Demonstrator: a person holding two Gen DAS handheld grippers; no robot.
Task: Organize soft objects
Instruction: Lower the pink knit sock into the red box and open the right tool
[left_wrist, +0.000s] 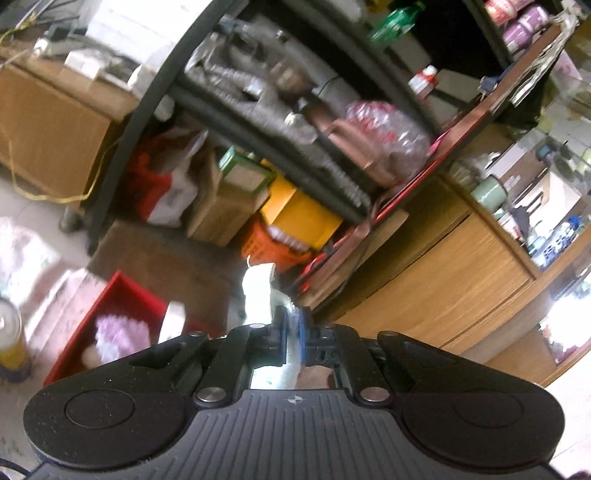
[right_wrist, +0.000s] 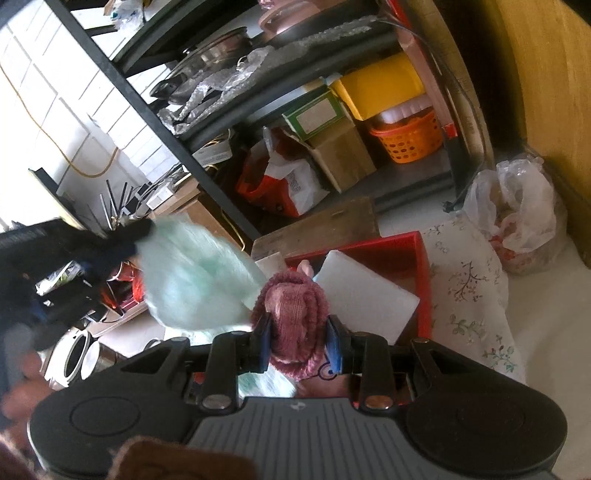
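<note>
My left gripper (left_wrist: 291, 325) is shut on a pale green fluffy cloth; in the left wrist view only a bright overexposed strip of the cloth (left_wrist: 258, 291) shows between the pads. In the right wrist view the same cloth (right_wrist: 192, 280) hangs from the left gripper (right_wrist: 136, 236) at the left. My right gripper (right_wrist: 297, 338) is shut on a pink knitted soft item (right_wrist: 291, 314), held above a red tray (right_wrist: 421, 258) with a white foam block (right_wrist: 362, 295) in it. The red tray (left_wrist: 122, 295) also shows in the left wrist view, holding a lilac fluffy item (left_wrist: 118, 332).
A black metal shelf rack (left_wrist: 236, 122) holds boxes, an orange basket (right_wrist: 410, 138), bags and cookware. A wooden cabinet (left_wrist: 436, 280) stands to the right. A floral cloth (right_wrist: 469, 291) and a plastic bag (right_wrist: 517, 218) lie beside the tray. A yellow can (left_wrist: 11, 339) stands at the left.
</note>
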